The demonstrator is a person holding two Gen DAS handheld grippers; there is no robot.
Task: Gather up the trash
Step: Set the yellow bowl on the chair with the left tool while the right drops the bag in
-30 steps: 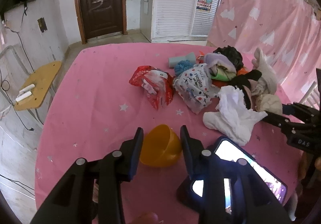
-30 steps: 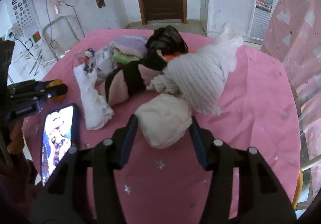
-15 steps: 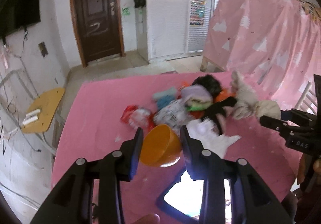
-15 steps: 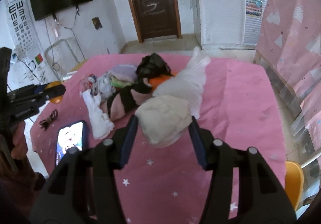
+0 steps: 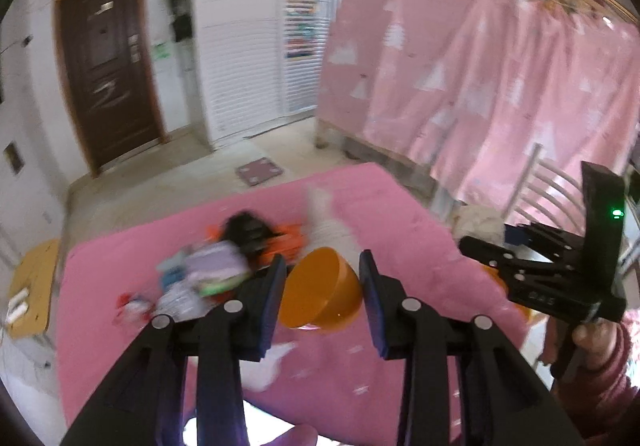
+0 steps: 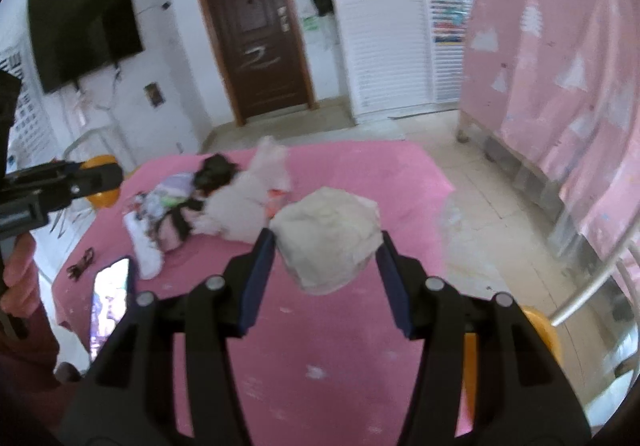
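Observation:
My left gripper (image 5: 322, 286) is shut on an orange plastic half-shell (image 5: 324, 292) and holds it high above the pink table (image 5: 100, 286). My right gripper (image 6: 326, 252) is shut on a crumpled off-white wad (image 6: 328, 238), also lifted above the table (image 6: 360, 346). A pile of trash and cloth (image 6: 224, 202) lies on the table's far side: a black piece, a white fluffy piece, wrappers. In the left wrist view the pile (image 5: 224, 266) is blurred. The right gripper also shows in the left wrist view (image 5: 520, 266), at the right.
A phone with a lit screen (image 6: 110, 298) lies at the table's left edge, a small dark object (image 6: 80, 262) beside it. A metal chair (image 6: 592, 286) stands right of the table. A pink curtain (image 5: 480, 86) and a brown door (image 6: 256, 38) lie behind.
Both grippers have risen well above the table with their loads, and both views have swung up and to the right. The pile now looks smaller and farther away.

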